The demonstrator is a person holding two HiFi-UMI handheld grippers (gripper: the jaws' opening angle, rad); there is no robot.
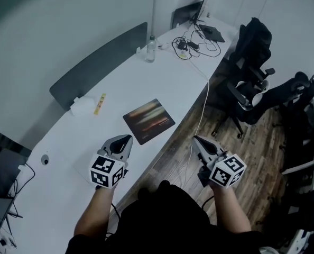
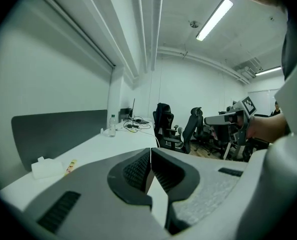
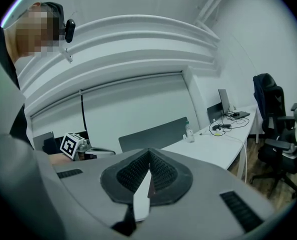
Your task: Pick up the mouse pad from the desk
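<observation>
The mouse pad [image 1: 149, 120], dark with reddish streaks, lies flat on the white desk [image 1: 162, 73] near its front edge. My left gripper [image 1: 125, 139] hovers over the desk just short of the pad's near left corner, jaws shut and empty. My right gripper [image 1: 196, 139] hangs to the right of the desk edge, above the wooden floor, also shut with nothing in it. In the left gripper view the closed jaws [image 2: 149, 152] hide the pad, and the right gripper [image 2: 233, 118] shows at the right. The right gripper view shows its closed jaws [image 3: 149, 153] and the left gripper [image 3: 76, 145].
A white packet [image 1: 82, 106] and a yellow strip [image 1: 99, 103] lie left of the pad. Further back stand a water bottle [image 1: 150, 50], tangled cables [image 1: 191, 46] and a laptop [image 1: 203, 16]. A white cable [image 1: 204, 99] hangs off the desk edge. Black office chairs [image 1: 252, 73] stand at the right.
</observation>
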